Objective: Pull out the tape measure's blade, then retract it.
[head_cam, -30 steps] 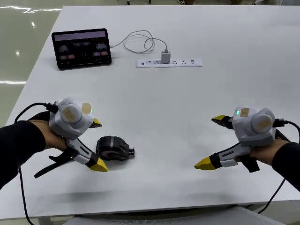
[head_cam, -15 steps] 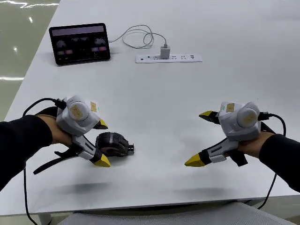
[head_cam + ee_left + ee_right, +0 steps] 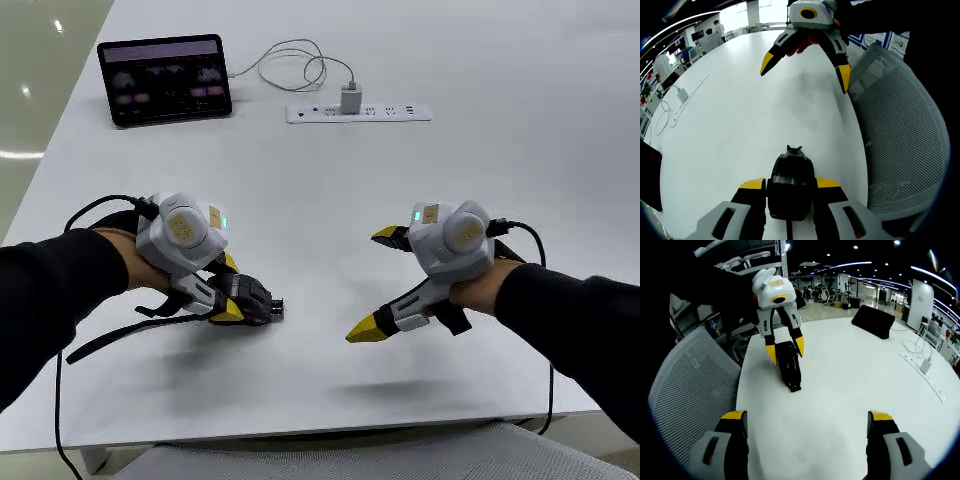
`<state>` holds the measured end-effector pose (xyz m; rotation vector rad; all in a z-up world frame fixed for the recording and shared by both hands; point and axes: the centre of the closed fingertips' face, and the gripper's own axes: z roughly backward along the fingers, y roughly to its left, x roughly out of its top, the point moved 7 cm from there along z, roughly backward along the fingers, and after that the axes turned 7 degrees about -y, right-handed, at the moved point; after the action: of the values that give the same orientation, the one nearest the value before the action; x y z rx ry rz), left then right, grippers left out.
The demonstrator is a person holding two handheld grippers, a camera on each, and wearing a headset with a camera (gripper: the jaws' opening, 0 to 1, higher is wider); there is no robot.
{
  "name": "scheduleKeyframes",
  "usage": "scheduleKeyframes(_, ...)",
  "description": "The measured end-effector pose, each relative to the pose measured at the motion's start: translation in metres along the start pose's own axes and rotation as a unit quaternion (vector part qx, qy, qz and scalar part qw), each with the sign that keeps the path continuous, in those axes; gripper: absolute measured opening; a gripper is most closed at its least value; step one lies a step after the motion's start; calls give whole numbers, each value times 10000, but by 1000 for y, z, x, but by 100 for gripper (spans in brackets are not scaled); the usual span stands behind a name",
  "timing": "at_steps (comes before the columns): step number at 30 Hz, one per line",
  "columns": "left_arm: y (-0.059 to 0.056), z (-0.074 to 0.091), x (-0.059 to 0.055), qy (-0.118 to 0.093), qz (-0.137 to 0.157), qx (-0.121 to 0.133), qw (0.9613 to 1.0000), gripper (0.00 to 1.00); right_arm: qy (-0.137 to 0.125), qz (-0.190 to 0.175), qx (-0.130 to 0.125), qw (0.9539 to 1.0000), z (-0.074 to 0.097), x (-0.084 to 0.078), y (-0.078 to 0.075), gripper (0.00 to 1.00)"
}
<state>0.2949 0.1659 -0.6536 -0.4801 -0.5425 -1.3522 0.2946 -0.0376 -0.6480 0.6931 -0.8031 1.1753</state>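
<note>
A black tape measure (image 3: 254, 298) lies on the white table (image 3: 330, 170) near its front left. My left gripper (image 3: 228, 290) has both yellow-tipped jaws pressed against the case's sides. In the left gripper view the tape measure (image 3: 791, 182) sits between the jaws of the left gripper (image 3: 790, 184), its blade hook (image 3: 794, 148) pointing away, blade wound in. My right gripper (image 3: 373, 283) hovers open to the right of the case, a short gap away. The right gripper (image 3: 807, 417) faces the tape measure (image 3: 790, 365) and the left gripper (image 3: 785, 349) with nothing between its jaws.
A dark tablet (image 3: 165, 78) stands at the back left. A white power strip (image 3: 360, 113) with a charger and coiled cable lies behind the middle. A grey mesh chair (image 3: 905, 135) sits at the table's near edge.
My left gripper has closed in on the tape measure, which earlier lay loose between wide jaws. The right gripper has moved left, toward the tape measure, still open.
</note>
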Motion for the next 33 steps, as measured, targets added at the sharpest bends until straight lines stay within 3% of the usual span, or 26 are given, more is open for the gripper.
scheduleKeyframes(10, 0, -1, 0, 102, 99, -7, 9999, 32, 159, 232, 401, 9988, -44, 10, 7, 85)
scheduleKeyframes(15, 2, -1, -2, 36, 125, -19, 9999, 32, 356, 417, 544, 9970, -65, 6, 12, 72)
scheduleKeyframes(19, 1, -1, -2, 45, 114, -17, 9999, 32, 336, 498, 554, 9967, -80, 9, 13, 63)
scheduleKeyframes(23, 2, -1, -2, 39, 123, -28, 9999, 32, 389, 560, 550, 9962, -90, 7, 13, 53)
scheduleKeyframes(28, 2, -2, -3, -41, 174, -34, 9998, 32, 574, 857, 550, 9931, -99, -1, 15, 31)
scheduleKeyframes(33, 3, -3, -3, -53, 154, -56, 9999, 32, 589, 823, 708, 9923, -106, -1, 23, 28)
